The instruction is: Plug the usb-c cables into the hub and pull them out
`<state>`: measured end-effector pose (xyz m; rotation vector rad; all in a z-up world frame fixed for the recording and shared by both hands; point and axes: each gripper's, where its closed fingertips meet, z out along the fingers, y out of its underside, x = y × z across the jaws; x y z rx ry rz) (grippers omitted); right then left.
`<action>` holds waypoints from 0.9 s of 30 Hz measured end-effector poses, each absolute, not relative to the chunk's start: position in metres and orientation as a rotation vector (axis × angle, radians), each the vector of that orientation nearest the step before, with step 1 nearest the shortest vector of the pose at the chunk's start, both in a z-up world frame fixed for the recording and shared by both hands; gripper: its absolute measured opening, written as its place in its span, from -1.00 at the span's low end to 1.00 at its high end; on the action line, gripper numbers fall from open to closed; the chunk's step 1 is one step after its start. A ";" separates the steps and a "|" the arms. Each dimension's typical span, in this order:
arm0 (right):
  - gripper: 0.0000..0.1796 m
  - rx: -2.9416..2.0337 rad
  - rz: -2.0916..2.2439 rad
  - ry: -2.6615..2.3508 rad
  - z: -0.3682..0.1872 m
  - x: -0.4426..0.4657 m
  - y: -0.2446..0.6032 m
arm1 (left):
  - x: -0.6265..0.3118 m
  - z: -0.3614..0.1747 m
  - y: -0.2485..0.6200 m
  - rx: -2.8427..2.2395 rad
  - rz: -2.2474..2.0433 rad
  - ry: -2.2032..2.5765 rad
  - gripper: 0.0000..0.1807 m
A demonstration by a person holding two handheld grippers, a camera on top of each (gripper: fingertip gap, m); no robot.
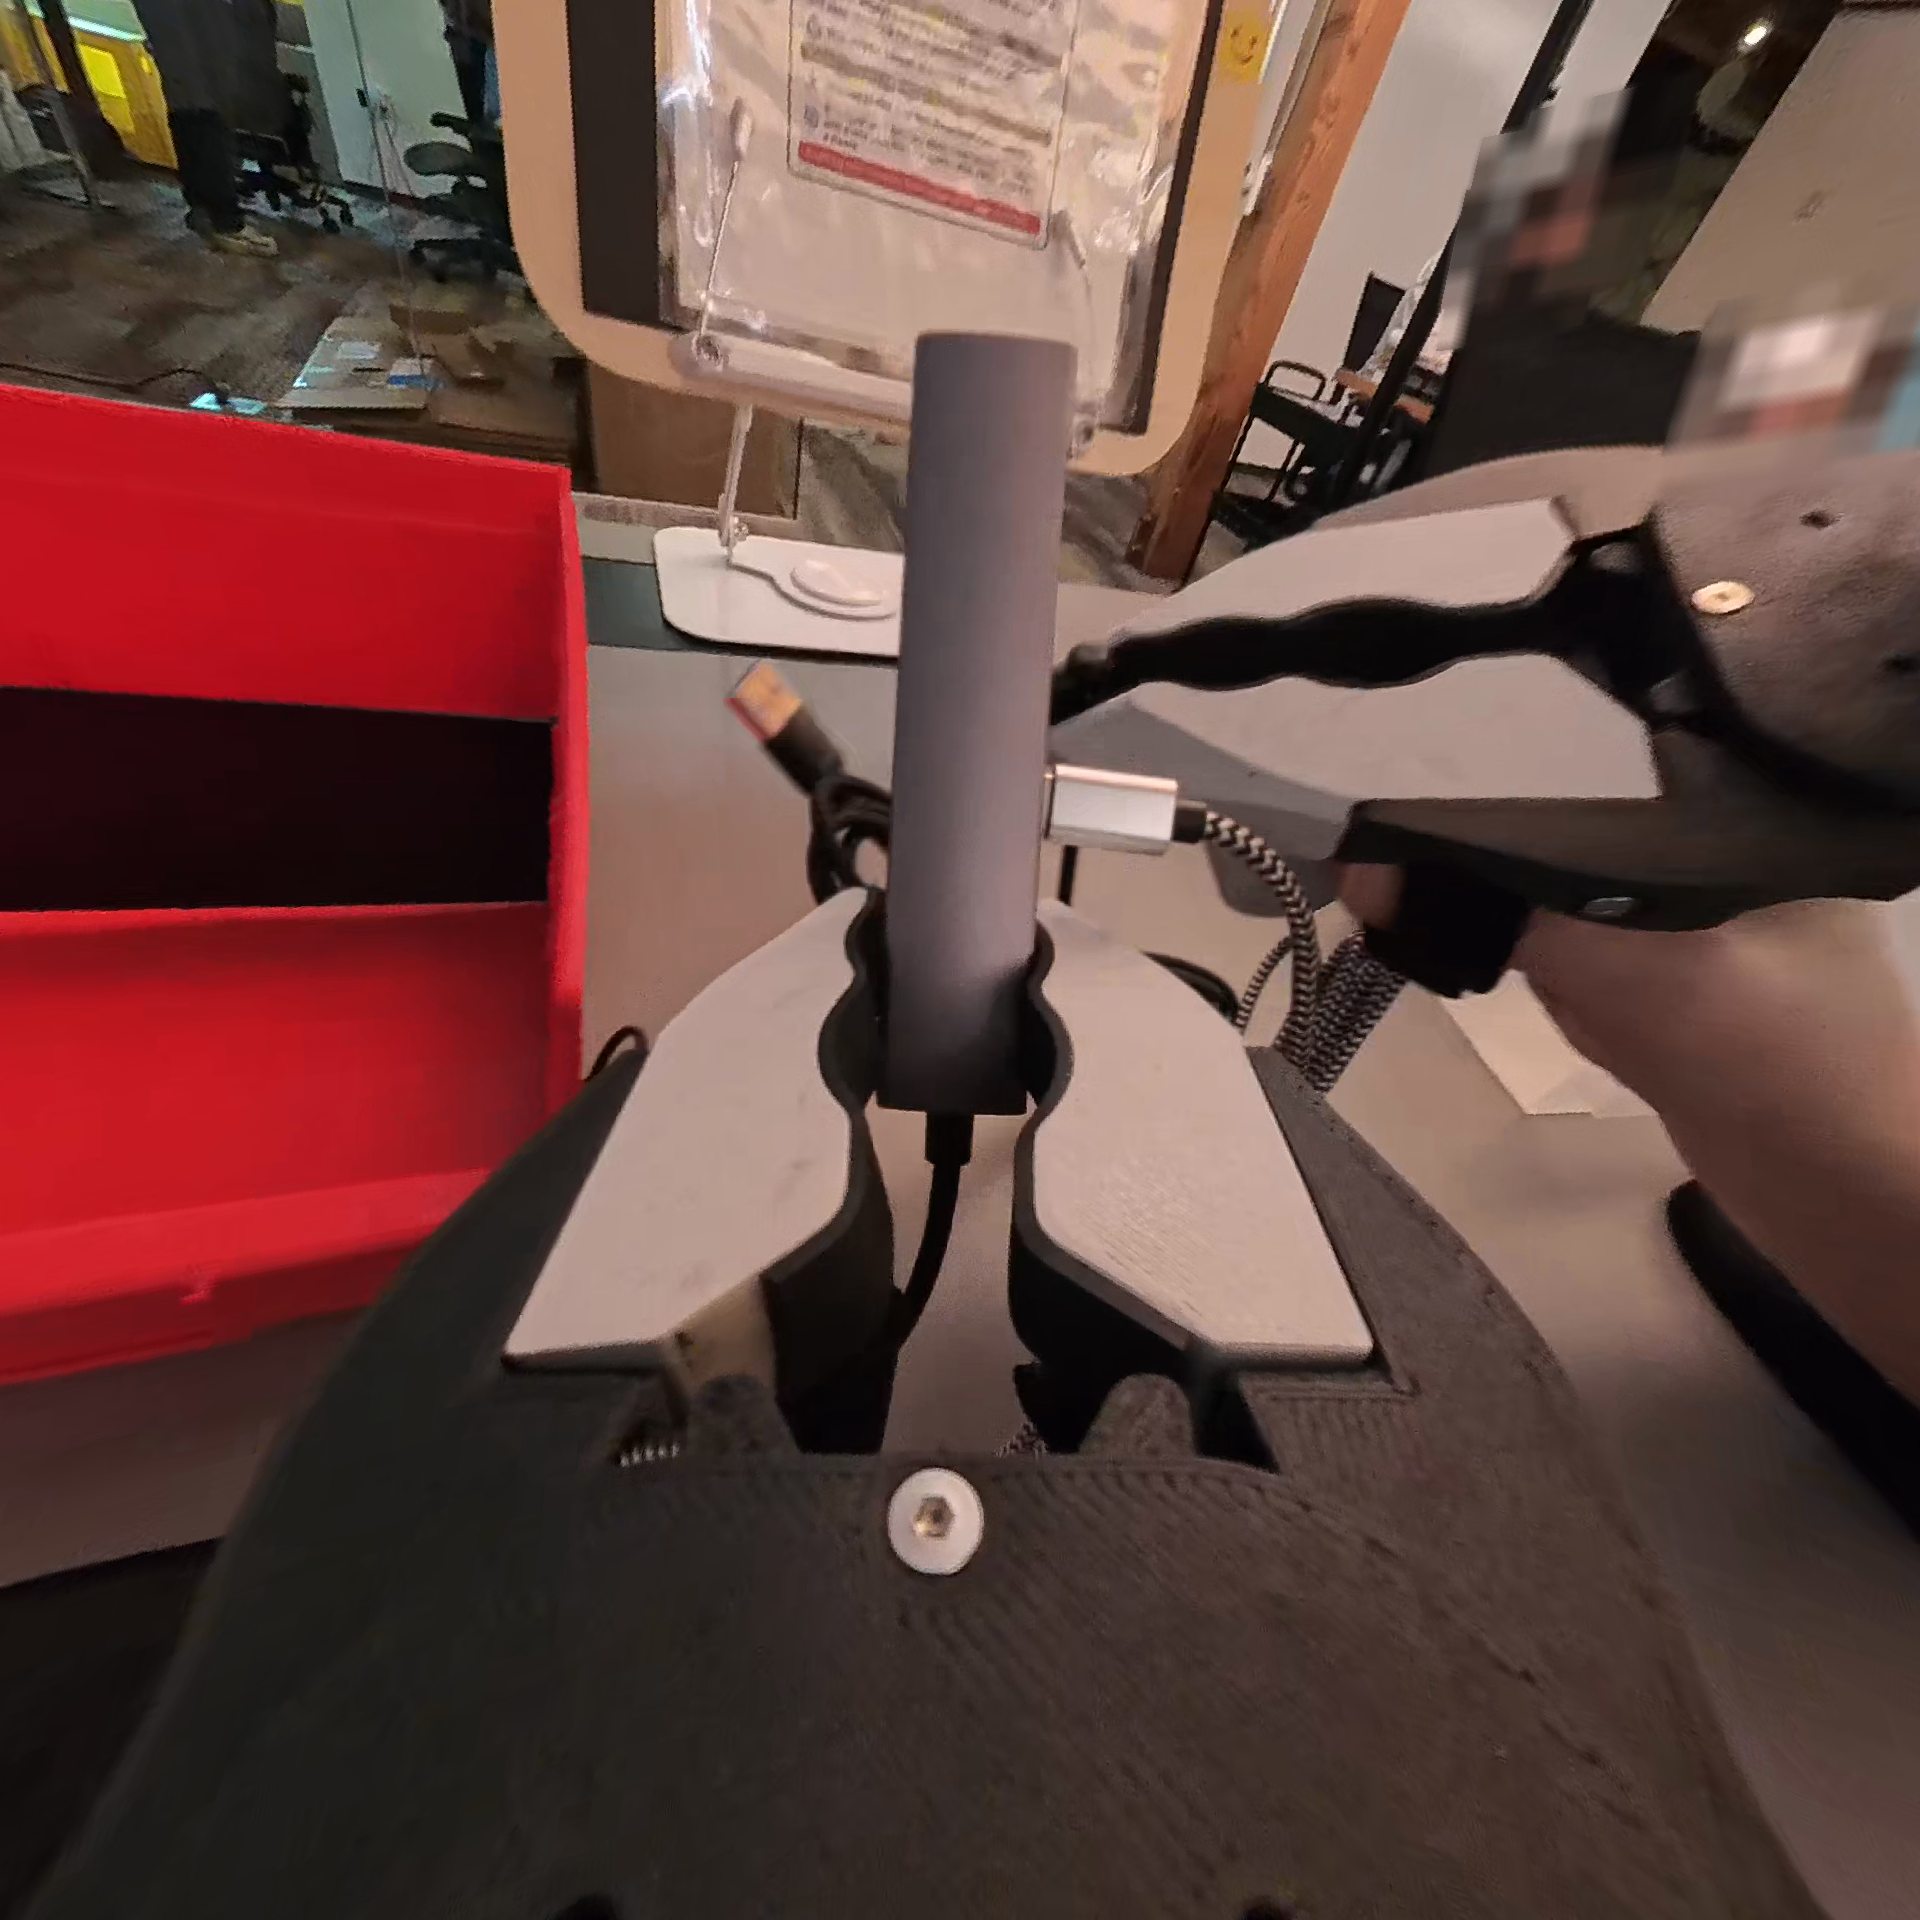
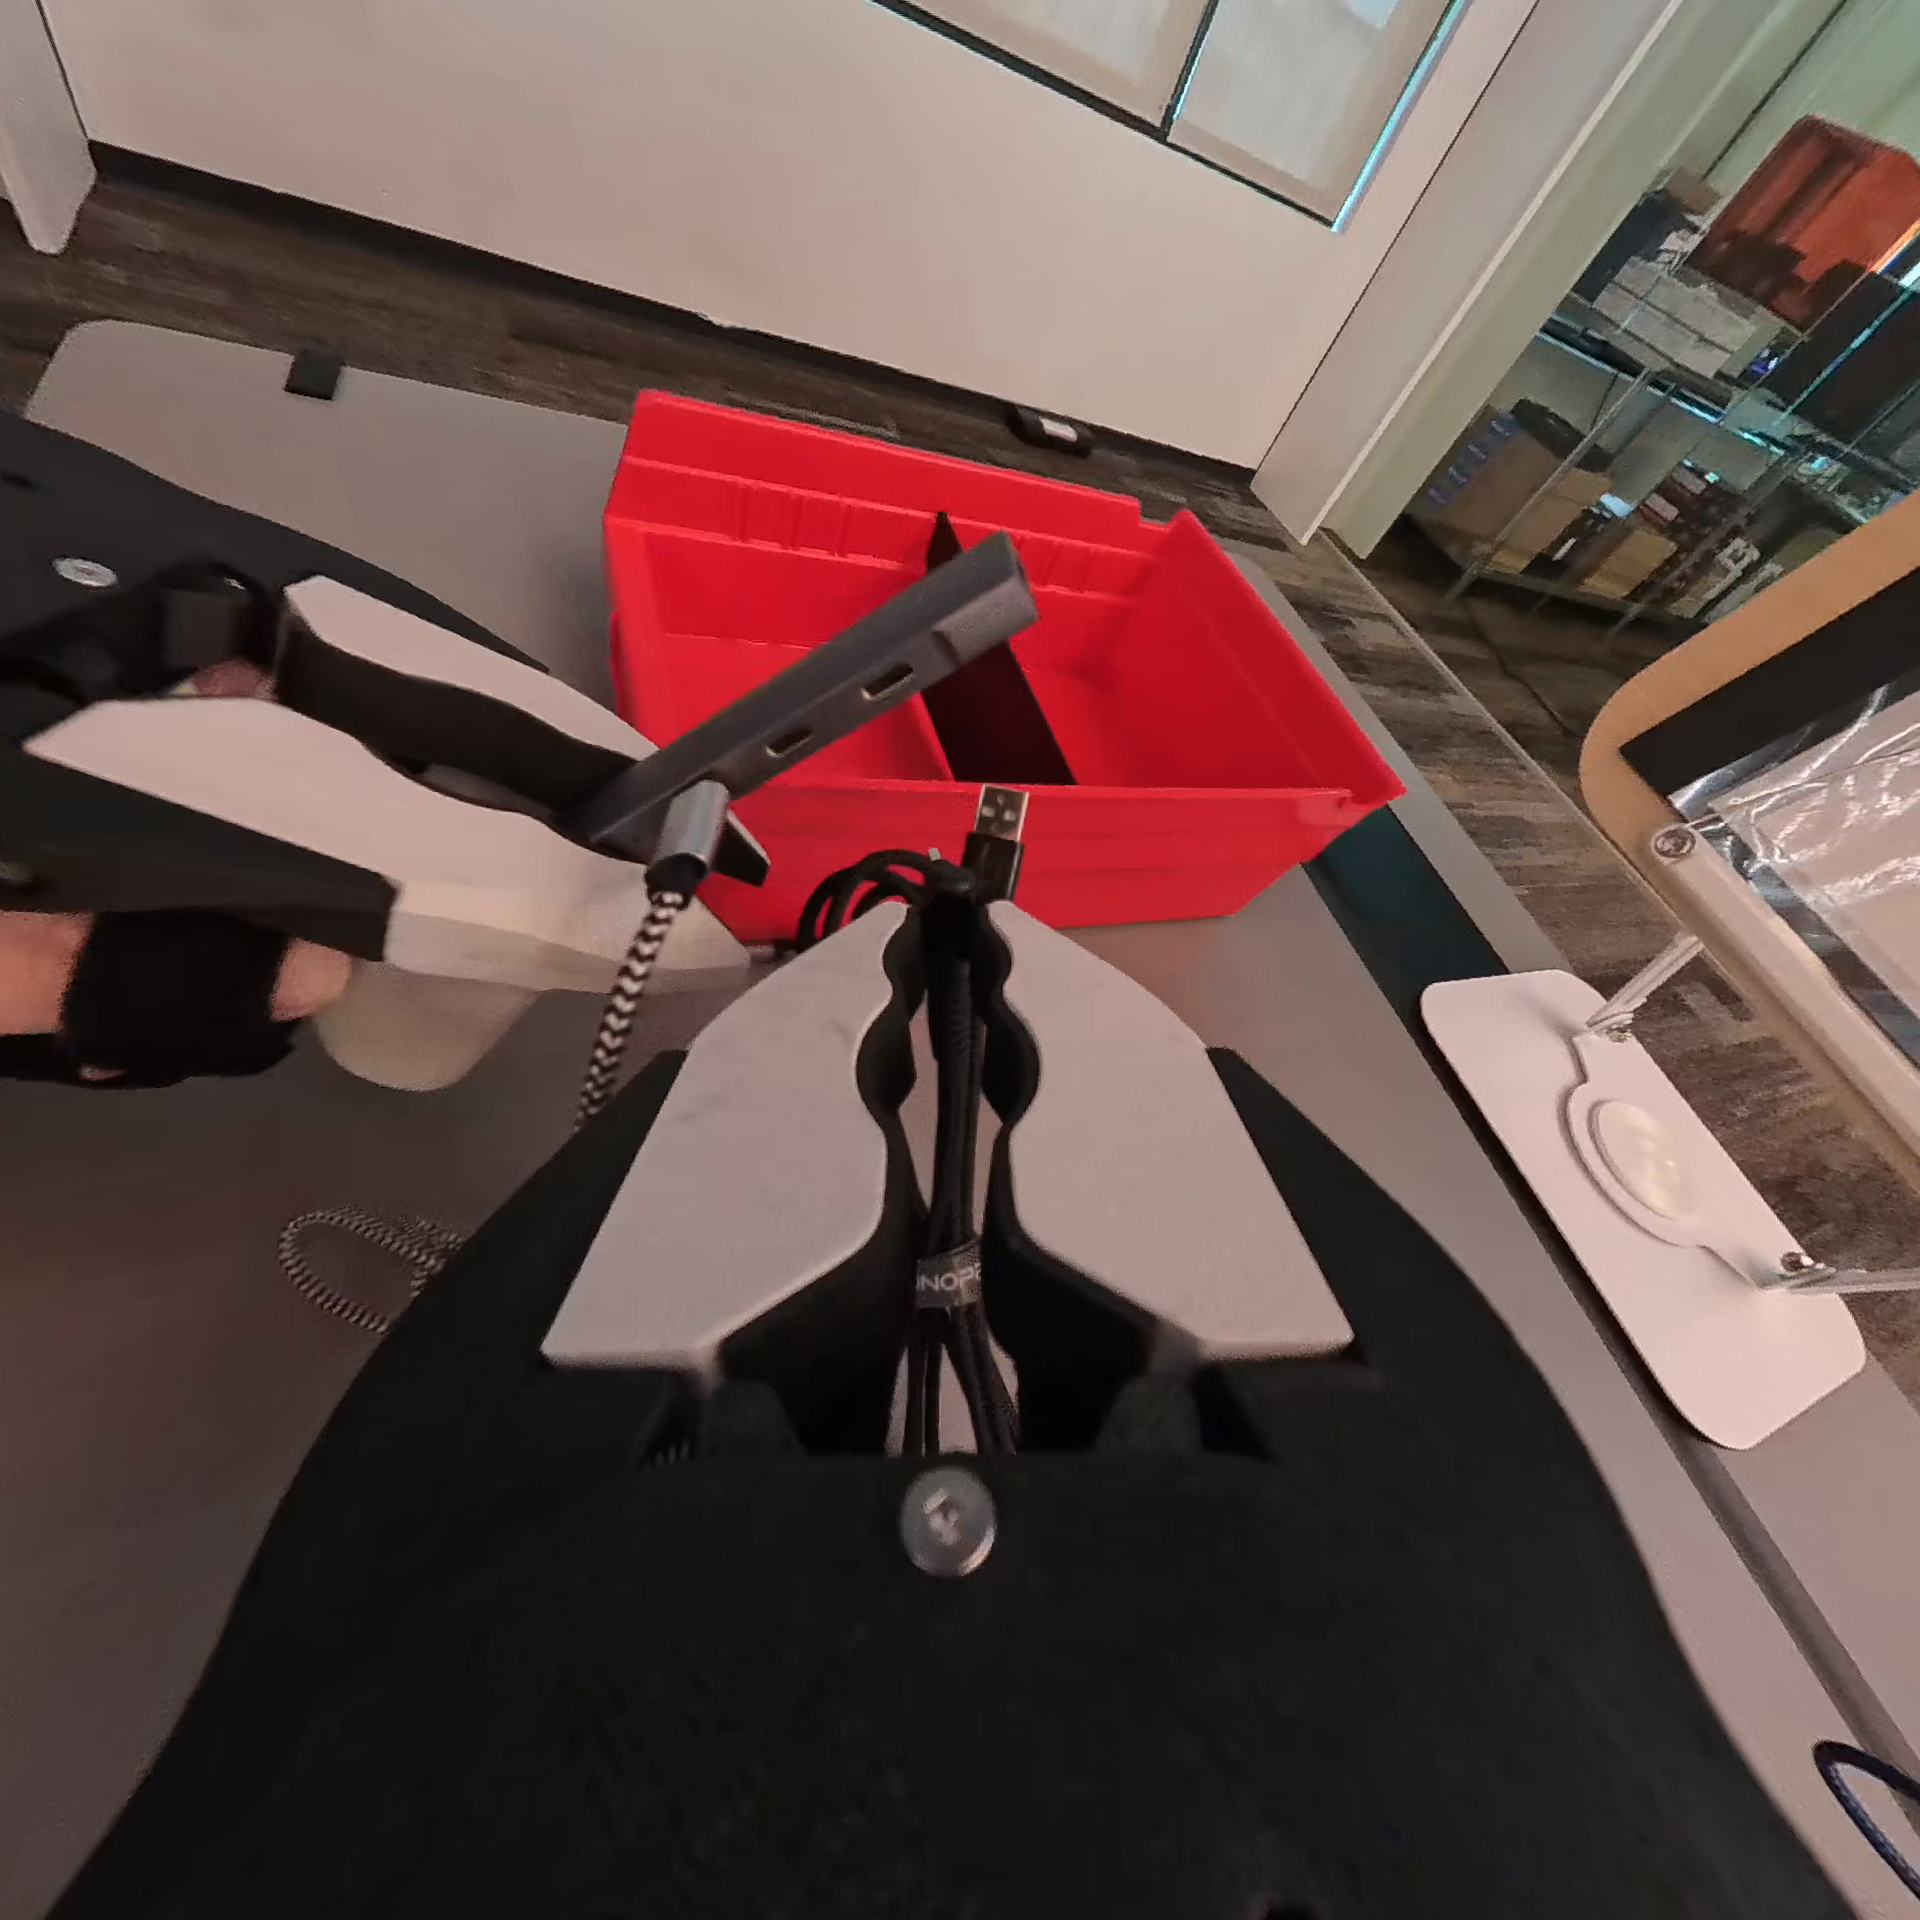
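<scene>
The hub [image 1: 971,727] stands upright between the left gripper [image 1: 951,997] fingers.

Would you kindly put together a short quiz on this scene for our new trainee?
1. True or false: the silver plug of the braided cable is seated in the side of the grey hub.
2. Which one holds the grey hub? A) the left hand-held gripper B) the right hand-held gripper C) neither; it lies in a bin
3. What colour is the bundled cable that the right hand-held gripper is shut on?

Key: 1 true; 2 A; 3 black.
</scene>
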<state>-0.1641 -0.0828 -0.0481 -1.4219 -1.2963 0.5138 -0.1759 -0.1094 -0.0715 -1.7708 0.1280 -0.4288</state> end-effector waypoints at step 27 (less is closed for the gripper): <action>-0.91 -1.609 1.545 -0.801 -0.030 -0.164 -0.088 | -0.169 -0.082 -0.090 -1.673 -0.278 0.024 -0.75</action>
